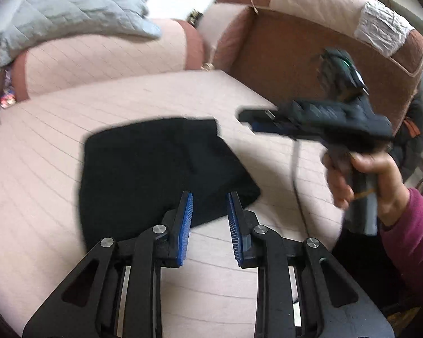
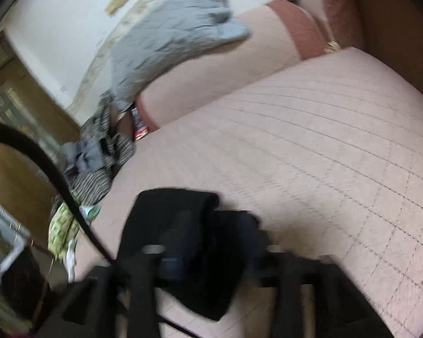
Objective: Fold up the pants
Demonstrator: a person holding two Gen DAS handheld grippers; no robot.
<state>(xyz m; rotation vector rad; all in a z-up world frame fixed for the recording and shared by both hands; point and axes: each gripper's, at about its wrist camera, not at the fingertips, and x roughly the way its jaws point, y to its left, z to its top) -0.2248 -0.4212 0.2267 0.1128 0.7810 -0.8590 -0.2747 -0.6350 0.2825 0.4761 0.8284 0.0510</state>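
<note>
Black pants lie folded into a compact shape on the pink quilted sofa seat. My left gripper hovers over their near right corner, its blue pads a little apart with nothing between them. My right gripper, held by a hand in a magenta sleeve, hangs in the air to the right of the pants and points left, clear of the cloth. The right wrist view is blurred: the pants lie just beyond my right gripper, whose fingers look spread with nothing in them.
A grey quilted blanket drapes over the backrest. The brown armrest closes off the right end of the seat. Striped and grey clothes are piled at the left end. A black cable hangs at the left.
</note>
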